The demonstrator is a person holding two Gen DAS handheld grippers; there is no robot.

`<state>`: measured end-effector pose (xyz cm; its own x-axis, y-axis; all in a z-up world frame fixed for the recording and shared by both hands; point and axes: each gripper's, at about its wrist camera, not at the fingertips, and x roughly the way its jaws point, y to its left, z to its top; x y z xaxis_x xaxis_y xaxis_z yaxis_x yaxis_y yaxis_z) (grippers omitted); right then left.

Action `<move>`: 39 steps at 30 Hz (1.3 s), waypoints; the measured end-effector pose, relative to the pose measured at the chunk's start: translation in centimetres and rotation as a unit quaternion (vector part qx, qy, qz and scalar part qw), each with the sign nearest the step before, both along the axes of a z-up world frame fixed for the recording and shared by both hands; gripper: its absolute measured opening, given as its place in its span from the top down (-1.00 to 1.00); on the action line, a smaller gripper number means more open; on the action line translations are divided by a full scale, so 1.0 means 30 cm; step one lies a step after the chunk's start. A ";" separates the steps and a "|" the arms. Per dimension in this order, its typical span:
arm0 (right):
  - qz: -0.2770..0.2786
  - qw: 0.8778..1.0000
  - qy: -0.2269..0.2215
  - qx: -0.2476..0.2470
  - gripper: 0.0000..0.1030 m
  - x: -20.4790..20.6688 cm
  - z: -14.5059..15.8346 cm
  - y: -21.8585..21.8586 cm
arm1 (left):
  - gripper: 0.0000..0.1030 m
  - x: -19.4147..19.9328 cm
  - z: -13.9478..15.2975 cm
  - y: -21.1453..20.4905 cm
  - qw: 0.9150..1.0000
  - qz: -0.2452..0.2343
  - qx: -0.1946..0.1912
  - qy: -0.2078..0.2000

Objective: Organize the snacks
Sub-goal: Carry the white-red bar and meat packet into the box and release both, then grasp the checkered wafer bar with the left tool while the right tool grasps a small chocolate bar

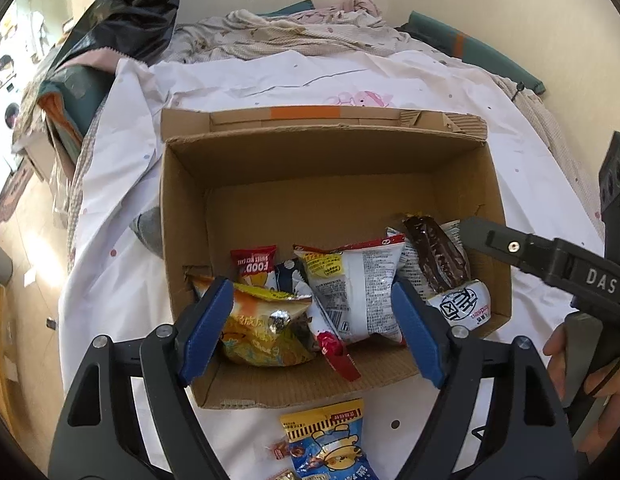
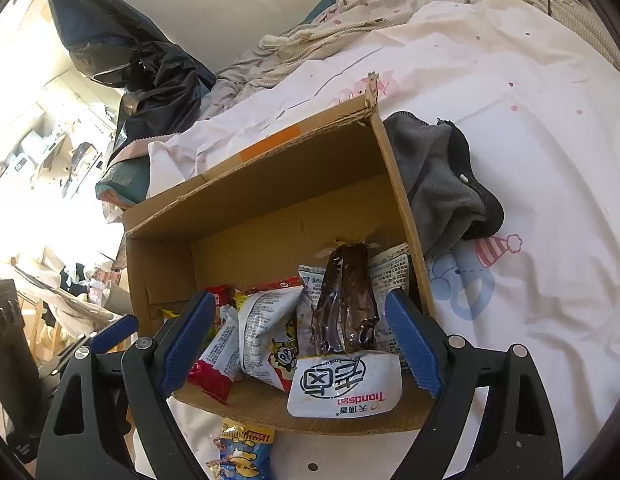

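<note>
An open cardboard box [image 1: 325,160] sits on the bed and holds several snack packets: a yellow bag [image 1: 266,328], a white bag [image 1: 357,284], a red "FOOD" packet [image 1: 252,264] and a clear pack with a dark brown snack [image 1: 435,256]. My left gripper [image 1: 313,320] is open and empty over the box's near side. My right gripper [image 2: 300,344] is open and empty above the brown snack pack [image 2: 345,304] and white bag [image 2: 266,328]; it also shows in the left wrist view [image 1: 549,264]. A blue bear packet [image 1: 329,440] lies outside the box.
A white printed bedsheet [image 1: 429,92] covers the bed. A grey and black cloth [image 2: 441,176] lies right of the box [image 2: 246,216]. Crumpled bedding [image 1: 290,32] and a black plastic bag [image 1: 126,8] are at the back. Small wrapped candies [image 1: 284,450] lie beside the blue packet.
</note>
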<state>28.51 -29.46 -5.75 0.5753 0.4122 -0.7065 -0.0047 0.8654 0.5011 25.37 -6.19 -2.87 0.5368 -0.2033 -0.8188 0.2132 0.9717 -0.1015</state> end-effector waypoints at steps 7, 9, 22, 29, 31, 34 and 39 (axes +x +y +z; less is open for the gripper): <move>-0.011 1.000 -0.003 0.015 -0.73 -0.034 0.024 -0.017 | -0.53 -0.030 0.021 0.060 1.000 0.026 -0.007 -0.004; -0.013 1.000 -0.003 0.015 -0.73 -0.055 0.033 -0.022 | -0.52 -0.046 0.033 0.079 0.999 0.033 -0.005 -0.010; -0.010 1.000 0.002 0.012 -0.73 -0.216 0.073 -0.035 | -0.76 -0.195 0.077 0.209 0.996 0.078 -0.018 -0.026; -0.005 1.000 0.025 0.010 -0.73 -0.303 0.047 -0.024 | -0.80 -0.257 0.065 0.246 0.996 0.092 -0.017 -0.013; -0.002 0.999 0.030 0.009 -0.73 -0.321 0.038 -0.019 | -0.80 -0.273 0.060 0.252 0.995 0.096 -0.021 -0.007; 0.002 0.999 0.038 0.006 -0.73 -0.351 0.027 -0.009 | -0.80 -0.297 0.051 0.254 0.995 0.095 -0.023 -0.002; 0.004 0.999 0.043 -0.030 -0.73 -0.387 0.022 0.006 | -0.80 -0.339 0.037 0.231 0.996 0.087 0.003 0.006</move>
<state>16.88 -29.27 -5.10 0.5087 0.3709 -0.7770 0.0296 0.8944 0.4463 15.20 0.74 -1.76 0.5545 -0.1032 -0.8258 0.0400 0.9944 -0.0975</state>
